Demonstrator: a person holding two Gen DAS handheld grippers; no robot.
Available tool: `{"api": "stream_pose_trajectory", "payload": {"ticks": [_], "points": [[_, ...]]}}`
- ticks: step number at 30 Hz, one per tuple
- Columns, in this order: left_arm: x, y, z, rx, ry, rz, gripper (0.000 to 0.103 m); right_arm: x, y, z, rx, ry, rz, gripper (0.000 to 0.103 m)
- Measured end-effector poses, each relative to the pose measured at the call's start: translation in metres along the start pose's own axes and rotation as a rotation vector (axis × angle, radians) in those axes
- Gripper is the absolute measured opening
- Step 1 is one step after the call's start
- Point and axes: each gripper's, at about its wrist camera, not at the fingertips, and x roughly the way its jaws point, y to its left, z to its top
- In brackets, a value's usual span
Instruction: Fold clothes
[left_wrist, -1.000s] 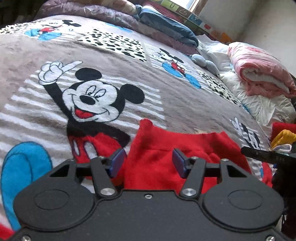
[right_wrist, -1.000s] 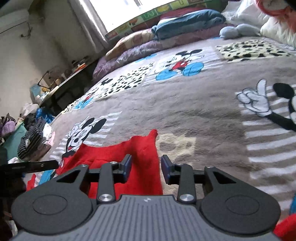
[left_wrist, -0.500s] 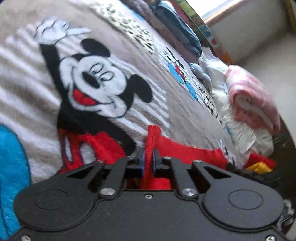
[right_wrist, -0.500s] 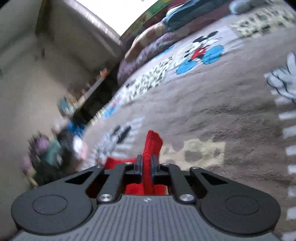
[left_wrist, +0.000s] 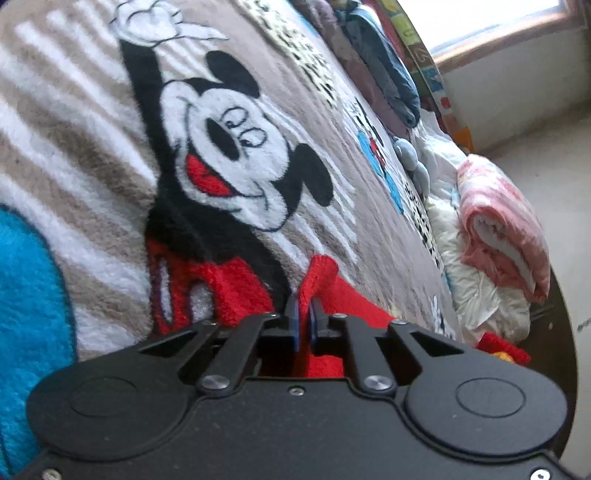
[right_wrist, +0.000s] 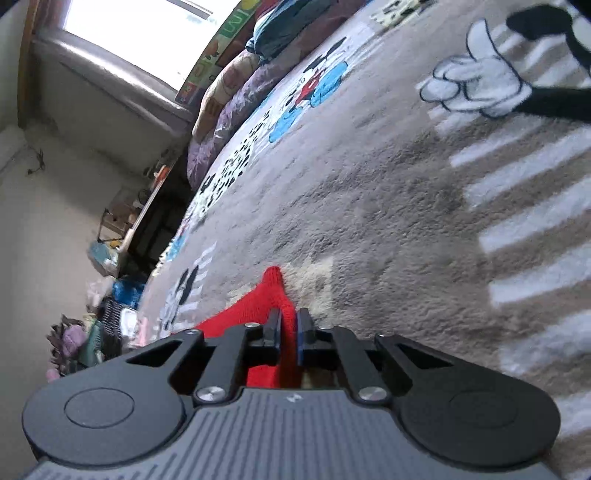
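Left wrist view: the left gripper (left_wrist: 303, 317) has its blue pads pinched on a raised corner of the red knitted garment (left_wrist: 334, 295); its jaws have just been closing, with cloth between them.
Right wrist view: the right gripper (right_wrist: 289, 334) is clamped on the garment's other corner (right_wrist: 275, 291).
Garment's place: flat on the Mickey Mouse blanket (left_wrist: 110, 155) of the bed, its held edge running between the two grippers, its body spreading toward each view's inner side.
Coming move (judgement): carry both corners forward together; neither hand is nearer.
Ahead: open blanket, nothing in the way.
Around: rolled pink blanket (left_wrist: 502, 225), pillows (right_wrist: 236, 88), floor clutter (right_wrist: 92, 332), all well apart.
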Motion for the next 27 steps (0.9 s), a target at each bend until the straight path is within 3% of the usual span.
{"api": "stream_pose_trajectory", "payload": {"ticks": [6,8,11,13,16,19,21,22,23,27], "points": [[-0.011,-0.005,0.0,-0.057,-0.032,0.027,0.011,-0.004,0.011,-0.005,-0.056,-0.048,-0.071,0.009],[-0.021,-0.017,-0.003,-0.014,-0.073,0.054,0.01,-0.012,0.013,-0.005,-0.05,-0.096,-0.098,0.018],[-0.032,-0.037,-0.005,0.067,-0.114,0.071,0.01,-0.031,0.008,-0.002,0.002,-0.164,-0.14,0.022],[-0.036,-0.052,-0.005,0.129,-0.128,0.057,0.01,-0.039,0.019,-0.002,-0.07,-0.174,-0.147,0.022],[-0.02,-0.068,-0.008,0.178,-0.081,0.039,0.011,-0.038,0.045,0.0,-0.196,-0.143,-0.106,0.022],[0.005,-0.062,-0.007,0.178,-0.04,0.116,0.011,-0.02,0.062,0.001,-0.265,-0.073,-0.072,0.022],[0.015,-0.049,-0.006,0.131,-0.028,0.145,0.006,0.0,0.059,-0.001,-0.266,-0.013,-0.105,0.022],[0.016,-0.042,-0.005,0.1,-0.03,0.139,0.006,0.011,0.056,-0.003,-0.268,0.024,-0.135,0.018],[0.016,-0.037,-0.005,0.077,-0.034,0.134,0.006,0.02,0.049,-0.006,-0.268,0.059,-0.177,0.002],[-0.008,-0.05,-0.011,0.142,-0.077,0.133,0.01,0.016,0.043,-0.006,-0.224,0.037,-0.183,0.0]]}}
